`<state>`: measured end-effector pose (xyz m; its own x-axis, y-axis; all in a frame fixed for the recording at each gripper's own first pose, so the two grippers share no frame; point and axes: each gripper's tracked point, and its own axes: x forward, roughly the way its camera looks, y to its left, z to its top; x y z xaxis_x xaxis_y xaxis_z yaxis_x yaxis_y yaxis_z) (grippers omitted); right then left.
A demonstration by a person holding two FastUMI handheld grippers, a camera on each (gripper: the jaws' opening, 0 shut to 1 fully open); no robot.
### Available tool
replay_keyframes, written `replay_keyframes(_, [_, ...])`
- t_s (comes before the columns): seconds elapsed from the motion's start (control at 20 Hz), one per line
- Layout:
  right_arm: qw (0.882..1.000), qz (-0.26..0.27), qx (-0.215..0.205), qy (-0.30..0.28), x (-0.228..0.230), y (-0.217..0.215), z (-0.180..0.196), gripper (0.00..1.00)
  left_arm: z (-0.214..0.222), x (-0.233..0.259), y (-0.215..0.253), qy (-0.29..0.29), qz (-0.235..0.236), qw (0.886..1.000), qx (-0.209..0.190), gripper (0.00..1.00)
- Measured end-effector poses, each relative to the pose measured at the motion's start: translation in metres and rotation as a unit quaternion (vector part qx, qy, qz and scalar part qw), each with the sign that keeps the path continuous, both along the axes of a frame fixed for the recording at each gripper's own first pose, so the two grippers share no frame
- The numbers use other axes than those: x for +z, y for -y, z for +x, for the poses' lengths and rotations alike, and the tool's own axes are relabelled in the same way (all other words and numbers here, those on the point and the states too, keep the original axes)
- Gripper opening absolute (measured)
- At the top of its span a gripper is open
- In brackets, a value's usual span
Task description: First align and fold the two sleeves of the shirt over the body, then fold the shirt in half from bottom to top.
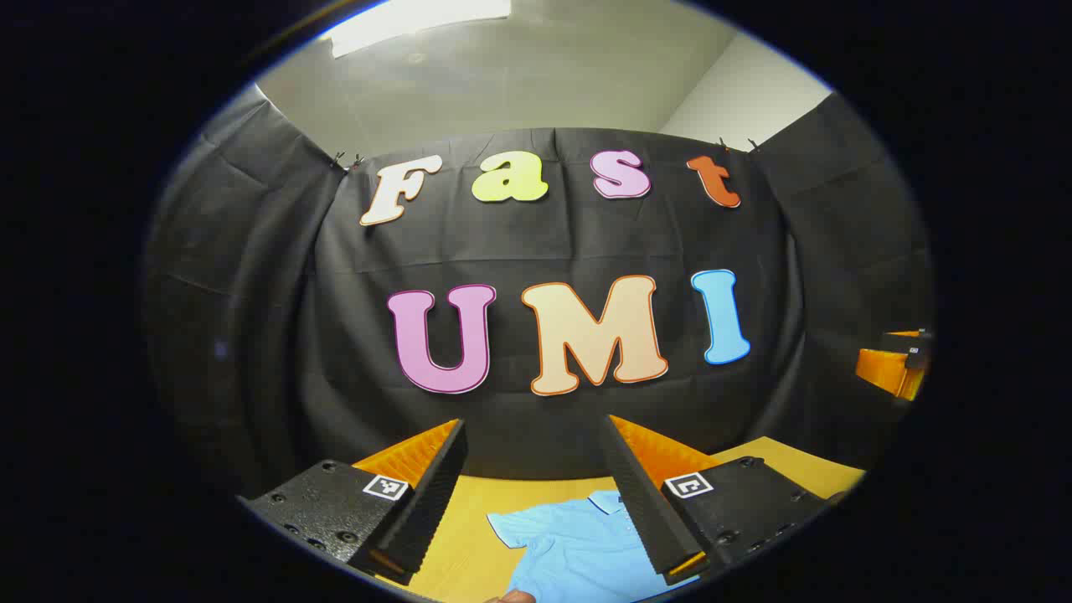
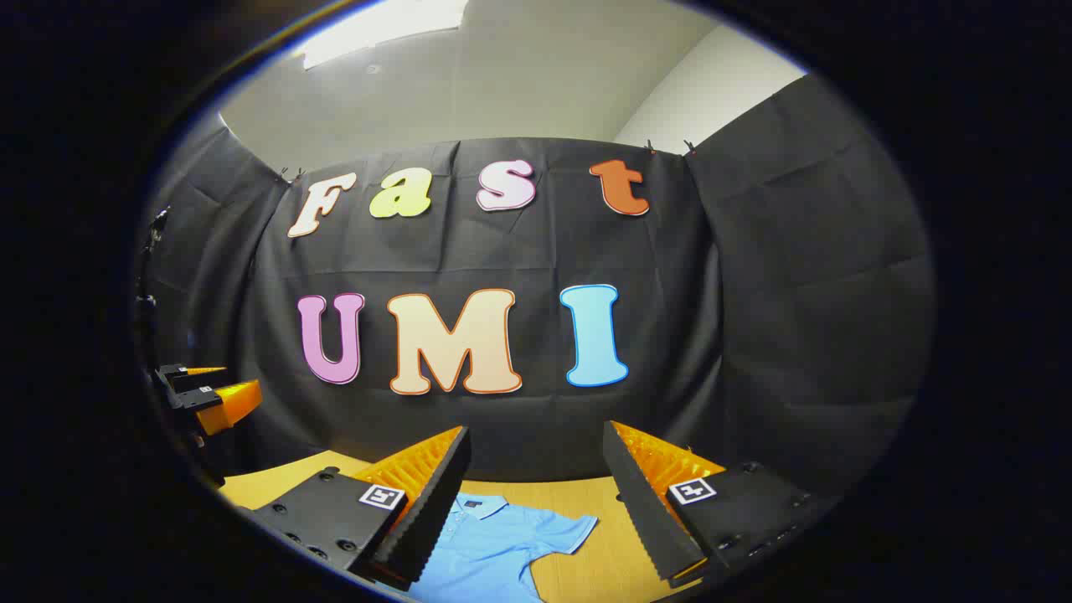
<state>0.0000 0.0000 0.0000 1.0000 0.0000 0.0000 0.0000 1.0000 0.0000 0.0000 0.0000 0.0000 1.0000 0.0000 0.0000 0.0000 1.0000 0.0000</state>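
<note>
A light blue polo shirt (image 1: pixel 578 548) lies flat on the wooden table (image 1: pixel 469 511), collar toward the back wall. In the left gripper view one short sleeve (image 1: pixel 512 529) spreads out to the left; my left gripper (image 1: pixel 534 431) hovers above the shirt, open and holding nothing. In the right gripper view the shirt (image 2: pixel 494 544) shows its collar and its other sleeve (image 2: pixel 571 528) spread to the right. My right gripper (image 2: pixel 536 435) is open above it, nothing between its fingers. Both grippers are held high, apart from the cloth.
The black cloth wall stands close behind the table (image 2: pixel 586 569). The right gripper (image 1: pixel 900 364) shows far off at the right edge of the left gripper view, the left gripper (image 2: pixel 205 394) at the left edge of the right gripper view. A bit of a hand (image 1: pixel 511 596) sits at the bottom.
</note>
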Motion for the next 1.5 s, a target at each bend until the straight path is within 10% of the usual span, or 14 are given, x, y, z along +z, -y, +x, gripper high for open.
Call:
replay_keyframes(0.95, [0.998,0.011,0.011,-0.057,-0.046,-0.018,0.041,0.98,0.021,-0.026,-0.021,-0.027,-0.006,1.000,0.011,0.95])
replay_keyframes(1.5, [0.988,-0.016,-0.039,-0.148,-0.139,0.022,0.136,0.98,0.048,-0.049,-0.048,-0.044,-0.001,0.999,0.003,0.96])
